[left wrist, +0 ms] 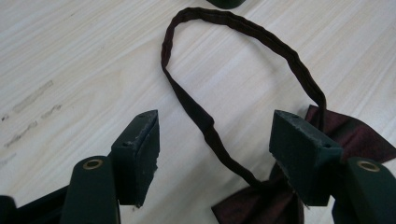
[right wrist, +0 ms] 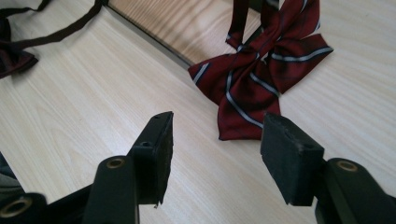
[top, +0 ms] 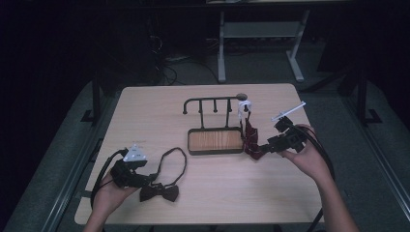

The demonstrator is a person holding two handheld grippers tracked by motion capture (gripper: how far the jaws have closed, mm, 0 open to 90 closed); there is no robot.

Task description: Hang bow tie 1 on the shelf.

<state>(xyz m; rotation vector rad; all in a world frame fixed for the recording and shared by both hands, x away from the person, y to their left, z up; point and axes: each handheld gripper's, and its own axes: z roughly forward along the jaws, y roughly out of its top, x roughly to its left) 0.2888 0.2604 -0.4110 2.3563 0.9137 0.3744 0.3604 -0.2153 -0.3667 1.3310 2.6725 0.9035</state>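
Two bow ties on my pale woodgrain surface (top: pixel 145 111). Dark maroon bow tie (top: pixel 160 192) lies flat at front left, its thin fabric strap (left wrist: pixel 243 28) looped out like a teardrop. Left gripper (top: pixel 151 178) sits low over it, jaws spread wide either side of the strap, gripping nothing. Striped red bow tie (right wrist: pixel 254 77) is crumpled beside the black metal hook rack (top: pixel 215 126) with its wooden base. Right gripper (top: pixel 261 149) points at it, jaws apart and empty.
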